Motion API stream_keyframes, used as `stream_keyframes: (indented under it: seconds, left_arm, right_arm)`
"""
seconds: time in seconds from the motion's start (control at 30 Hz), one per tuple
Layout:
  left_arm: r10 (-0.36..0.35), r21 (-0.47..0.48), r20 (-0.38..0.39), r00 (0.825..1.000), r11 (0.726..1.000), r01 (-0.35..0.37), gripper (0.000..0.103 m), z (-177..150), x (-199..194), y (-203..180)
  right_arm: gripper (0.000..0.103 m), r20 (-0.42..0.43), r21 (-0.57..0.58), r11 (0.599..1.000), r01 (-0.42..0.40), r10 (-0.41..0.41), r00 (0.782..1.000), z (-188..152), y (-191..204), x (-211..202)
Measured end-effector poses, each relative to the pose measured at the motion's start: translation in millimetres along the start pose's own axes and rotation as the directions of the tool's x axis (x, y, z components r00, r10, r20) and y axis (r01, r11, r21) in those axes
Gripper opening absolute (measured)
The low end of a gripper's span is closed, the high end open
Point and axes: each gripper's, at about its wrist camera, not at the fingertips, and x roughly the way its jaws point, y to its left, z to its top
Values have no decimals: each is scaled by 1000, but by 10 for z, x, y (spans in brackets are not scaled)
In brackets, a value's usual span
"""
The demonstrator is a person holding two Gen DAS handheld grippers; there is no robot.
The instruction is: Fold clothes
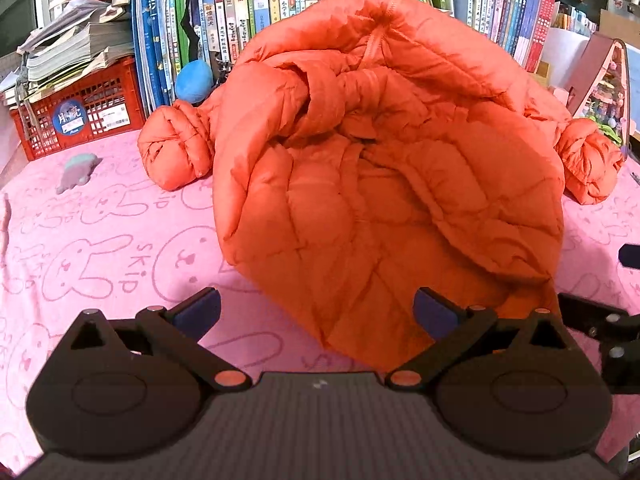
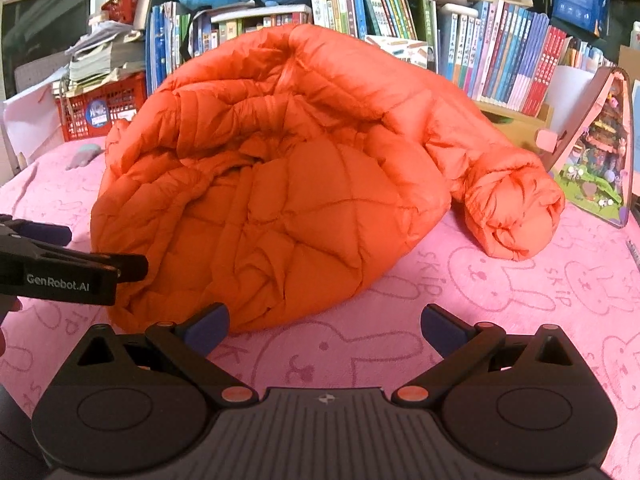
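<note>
An orange puffer jacket (image 1: 384,168) lies bunched on the pink rabbit-print blanket (image 1: 100,248), in front of the row of books (image 2: 512,60). The left gripper (image 1: 316,312) is spread wide with nothing between its fingers, the jacket's near hem lying between and just past the tips. The right gripper (image 2: 324,328) is equally wide apart and empty, over bare blanket just beside the jacket's near edge.

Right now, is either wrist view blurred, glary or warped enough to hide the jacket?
Left wrist view: orange jacket sharp but colour-saturated, and the bookshelf bows at the fisheye edges. Right wrist view: equally sharp, no glare, corners vignetted dark; left gripper intrudes at the left edge.
</note>
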Motion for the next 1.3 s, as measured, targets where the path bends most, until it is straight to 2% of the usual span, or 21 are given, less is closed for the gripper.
stream_keyframes:
  seconds: [0.17, 0.27, 0.4, 0.53, 0.57, 0.67, 0.73, 0.83, 0.9, 0.97, 1.03, 1.07, 1.1, 1.17, 1.23, 1.3]
  left_arm:
    - [36, -14, 13, 999, 999, -36, 103, 9, 19, 99]
    - [77, -33, 24, 997, 997, -76, 103, 44, 52, 208]
    - [117, -51, 24, 993, 992, -116, 103, 94, 148, 336]
    - [117, -57, -3, 993, 991, -117, 103, 56, 277, 392]
    - [112, -54, -5, 994, 992, -113, 103, 32, 302, 394]
    - [99, -33, 29, 995, 995, -98, 103, -59, 326, 388]
    - [93, -19, 63, 994, 996, -92, 103, -106, 322, 387]
    - [69, -43, 60, 996, 997, -66, 103, -104, 343, 441]
    - [49, -67, 52, 997, 997, -45, 103, -98, 360, 486]
    - [41, -76, 50, 998, 996, -37, 103, -93, 366, 498]
    - [45, -70, 54, 998, 997, -41, 103, -95, 362, 486]
    - [47, -66, 56, 997, 997, -44, 103, -97, 359, 479]
    - [48, -65, 57, 997, 997, -44, 103, -99, 357, 478]
    - [45, -68, 56, 997, 997, -41, 103, -104, 355, 488]
    - [45, -70, 56, 997, 997, -41, 103, -107, 350, 490]
    - [46, -70, 57, 997, 997, -42, 103, -114, 341, 483]
  right_arm:
    - [103, 82, -5, 999, -48, 48, 995, 165, 4, -86]
    - [99, 108, -20, 998, -60, 61, 992, 334, 56, -9]
    - [94, 93, -80, 994, -69, 77, 993, 539, 250, 253]
    - [90, 35, -175, 983, -60, 67, 997, 550, 480, 610]
    - [86, 24, -196, 979, -49, 55, 998, 530, 523, 689]
    - [52, 38, -194, 978, 73, -67, 997, 443, 483, 792]
    - [51, 39, -101, 991, 84, -80, 996, 438, 292, 752]
    - [44, 66, 6, 992, 123, -123, 990, 437, 36, 583]
    - [32, 86, 57, 987, 147, -152, 985, 426, -108, 438]
    - [27, 102, 103, 982, 161, -171, 980, 416, -232, 304]
    - [31, 113, 115, 983, 141, -154, 982, 416, -240, 226]
    - [43, 127, 94, 986, 136, -147, 981, 427, -176, 195]
    - [62, 145, 63, 989, 131, -139, 980, 445, -97, 176]
    - [74, 189, -24, 993, 118, -111, 976, 498, 100, 182]
    - [74, 212, -87, 991, 100, -79, 974, 570, 260, 236]
    - [78, 196, -153, 985, 82, -51, 979, 660, 417, 369]
